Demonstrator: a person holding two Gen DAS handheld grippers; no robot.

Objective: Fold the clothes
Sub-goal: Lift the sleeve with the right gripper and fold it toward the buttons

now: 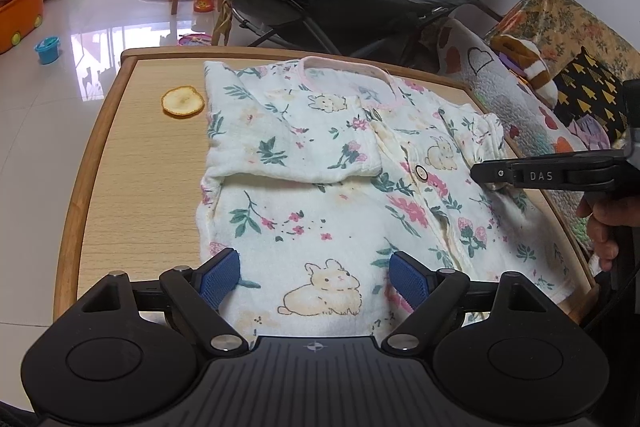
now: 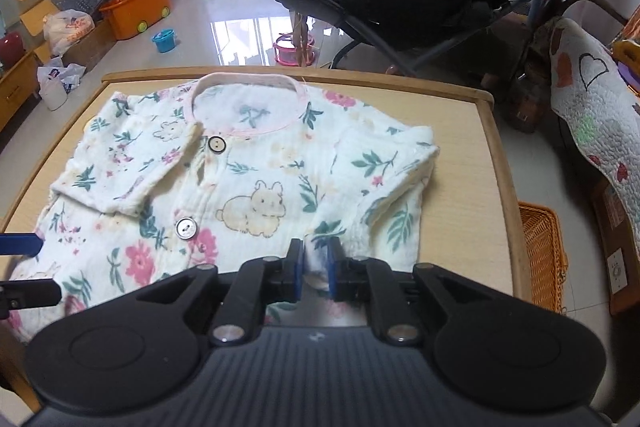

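- Flowered shirt (image 2: 240,179) spread flat on wooden table (image 1: 132,187), buttons up, collar at far edge, left sleeve folded across the chest.
- Left gripper (image 1: 314,277) wide open, low over the near hem, nothing between the pads.
- Right gripper (image 2: 314,261) almost closed, pinching a fold of shirt near the right sleeve.
- Orange peel (image 1: 183,101) lying beside the shirt.

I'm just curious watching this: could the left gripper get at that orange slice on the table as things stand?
Probably yes. The left gripper is open and holds nothing, and the orange slice lies alone on bare table beside the shirt, nothing covering it. The right gripper is busy on the far side.
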